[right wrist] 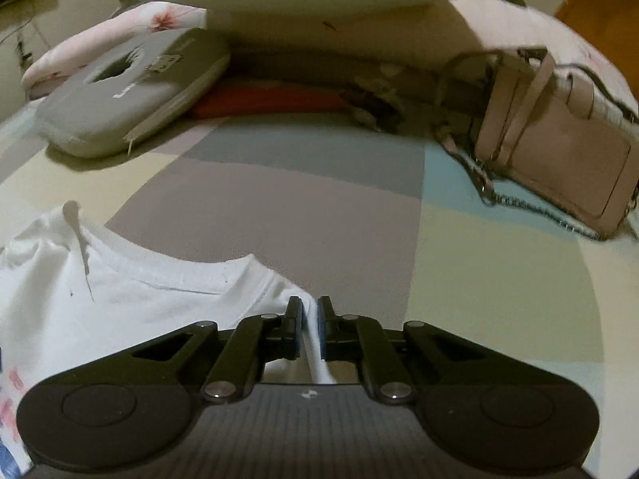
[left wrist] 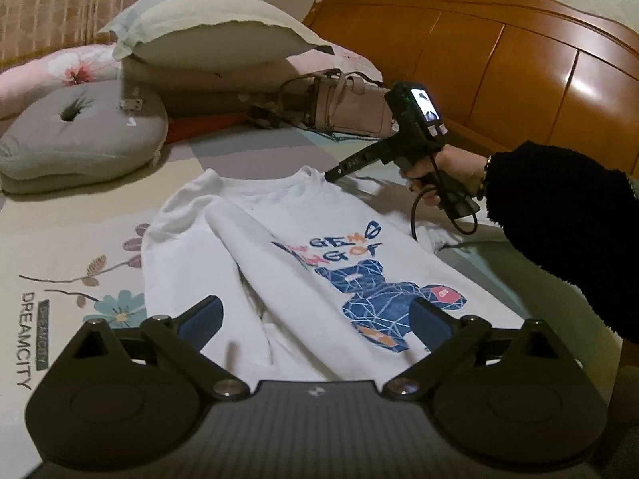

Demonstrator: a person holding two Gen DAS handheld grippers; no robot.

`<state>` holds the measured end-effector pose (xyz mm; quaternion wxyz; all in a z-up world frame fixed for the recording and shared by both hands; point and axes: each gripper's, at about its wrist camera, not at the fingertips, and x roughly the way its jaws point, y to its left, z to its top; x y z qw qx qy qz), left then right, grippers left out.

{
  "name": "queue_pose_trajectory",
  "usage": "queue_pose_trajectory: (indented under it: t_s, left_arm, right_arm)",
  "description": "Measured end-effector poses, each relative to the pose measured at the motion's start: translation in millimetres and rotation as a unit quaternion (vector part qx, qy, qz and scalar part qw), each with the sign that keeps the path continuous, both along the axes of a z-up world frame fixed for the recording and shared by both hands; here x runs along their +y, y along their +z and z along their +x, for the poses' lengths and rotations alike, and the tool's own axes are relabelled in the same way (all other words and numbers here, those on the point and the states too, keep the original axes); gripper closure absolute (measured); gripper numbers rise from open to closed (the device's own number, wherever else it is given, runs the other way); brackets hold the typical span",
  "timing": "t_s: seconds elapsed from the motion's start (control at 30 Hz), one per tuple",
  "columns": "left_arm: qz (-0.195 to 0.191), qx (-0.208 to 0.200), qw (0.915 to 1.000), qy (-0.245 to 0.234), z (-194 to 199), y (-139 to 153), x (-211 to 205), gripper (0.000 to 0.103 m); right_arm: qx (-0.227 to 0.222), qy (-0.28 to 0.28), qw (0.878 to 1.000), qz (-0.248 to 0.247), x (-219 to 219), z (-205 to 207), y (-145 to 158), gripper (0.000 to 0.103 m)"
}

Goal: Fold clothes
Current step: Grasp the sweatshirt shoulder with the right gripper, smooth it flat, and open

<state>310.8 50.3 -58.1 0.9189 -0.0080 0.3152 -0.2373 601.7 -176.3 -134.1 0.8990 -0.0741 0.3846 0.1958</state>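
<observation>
A: Biggest thing first: where are we working?

B: On the bed [left wrist: 100,183], with its patchwork sheet. The white sweatshirt [left wrist: 287,239] lies on it print side up, collar towards the far end where the pillows [left wrist: 199,28] are stacked. It takes up the middle of the sheet, so we have flat room on either side to fold into.

A: How does it lie?

B: One long sleeve [left wrist: 255,263] is already laid diagonally across the chest, on the left of the bear print [left wrist: 383,299]. The right side still looks spread out towards the person's sleeve [left wrist: 567,215]. We judge it part folded, though it could equally be coming unfolded; this one view does not settle that.

A: Anything in our way?

B: The pink handbag [right wrist: 559,151] and the grey cushion [right wrist: 131,95] sit at the far end, apart from the shirt.

A: And our tools?

B: The right tool [right wrist: 310,315] is pinched nearly closed on a ridge of white cloth at the right shoulder, just beside the collar [right wrist: 167,267]. Holding at a corner like that gives us control of that whole edge. The left tool [left wrist: 315,319] is spread wide over the near hem, with nothing between its pads, placed, we think, where it could take the lower corner.
</observation>
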Motion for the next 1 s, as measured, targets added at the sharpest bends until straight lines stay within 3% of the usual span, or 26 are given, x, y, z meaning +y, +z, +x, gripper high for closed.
queue_pose_trajectory:
  t_s: [0.1, 0.2, 0.33, 0.47, 0.57, 0.7, 0.8, 1.0]
  left_arm:
    - [-0.001, -0.004, 1.0000, -0.001, -2.2, 2.1, 0.4, 0.004]
    - [0.006, -0.006, 1.0000, 0.001, -3.1, 3.3, -0.6, 0.004]
    - [0.016, -0.005, 0.9999, 0.002, -2.1, 3.1, -3.3, 0.004]
    - [0.020, -0.004, 0.9998, 0.002, -1.2, 1.8, -5.8, 0.004]
    - [0.026, -0.007, 0.9996, -0.001, -3.6, 2.8, -8.3, 0.004]
    - [0.017, -0.011, 0.9997, -0.015, -8.8, 6.5, -11.4, 0.004]
    - [0.013, -0.017, 0.9994, -0.028, -13.5, 9.5, -17.3, 0.004]
    - [0.019, -0.019, 0.9979, -0.059, -19.7, 6.2, -35.7, 0.004]
  right_arm:
    - [-0.004, -0.018, 1.000, 0.010, -4.9, -13.2, 14.1, 0.081]
    - [0.038, -0.007, 0.998, 0.051, -6.9, -25.8, 24.7, 0.067]
    - [0.088, 0.013, 0.995, 0.052, 15.8, -25.0, 8.2, 0.059]
    - [0.019, -0.005, 1.000, 0.014, 41.9, -13.0, -5.3, 0.052]
    - [0.036, -0.028, 0.998, 0.037, 38.3, -0.3, 4.3, 0.053]
    - [-0.001, -0.026, 0.999, 0.022, 2.1, -34.1, 43.6, 0.052]
    - [-0.004, -0.060, 0.998, 0.000, -44.0, -66.0, 61.9, 0.051]
    - [0.001, -0.150, 0.988, -0.039, -142.7, -123.9, 57.5, 0.051]
